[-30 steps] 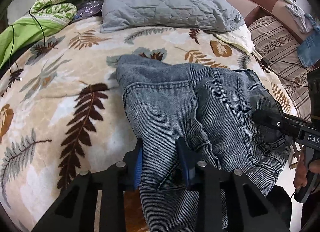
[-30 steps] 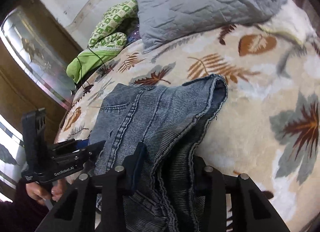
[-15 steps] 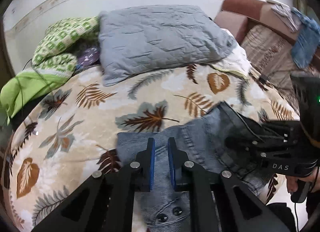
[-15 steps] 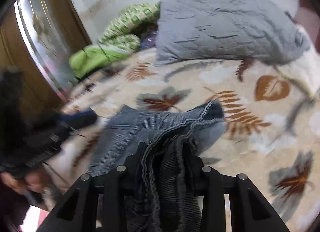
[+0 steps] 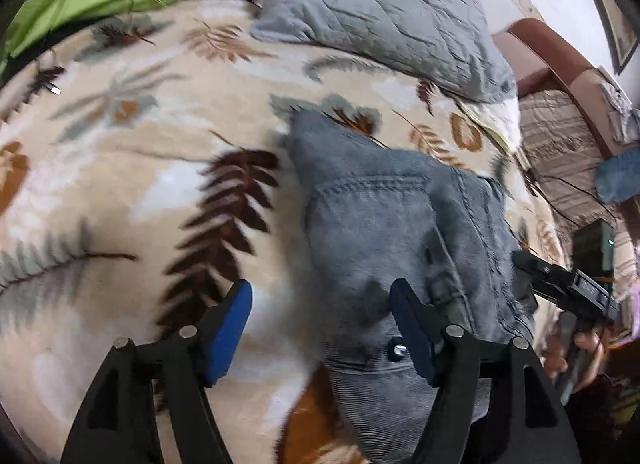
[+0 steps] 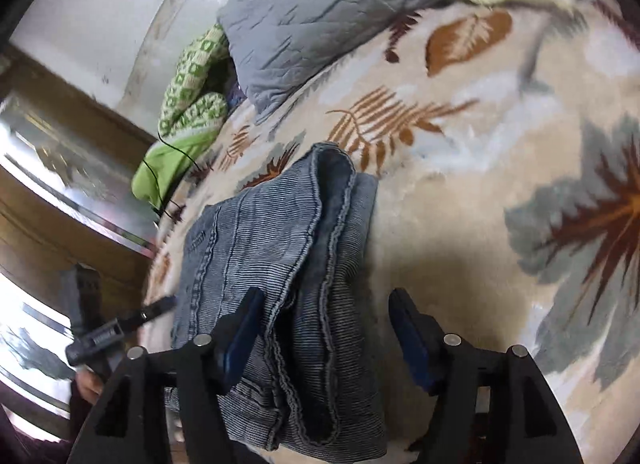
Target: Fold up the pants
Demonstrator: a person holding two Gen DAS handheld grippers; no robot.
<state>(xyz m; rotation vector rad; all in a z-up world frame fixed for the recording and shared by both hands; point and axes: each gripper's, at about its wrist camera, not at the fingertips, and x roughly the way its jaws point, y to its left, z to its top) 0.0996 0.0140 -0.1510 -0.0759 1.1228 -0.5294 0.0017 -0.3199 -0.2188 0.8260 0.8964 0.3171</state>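
Two grippers, ours, are letting go: left gripper and right gripper are opening. The jeans lie on the blanket, stretching toward 12 o'clock.

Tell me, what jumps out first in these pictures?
A folded pair of grey-blue denim pants lies near the front edge of a cream blanket with brown leaf prints. Both black grippers with blue pads, left and right, are opening around it; a quilted grey pillow lies behind.
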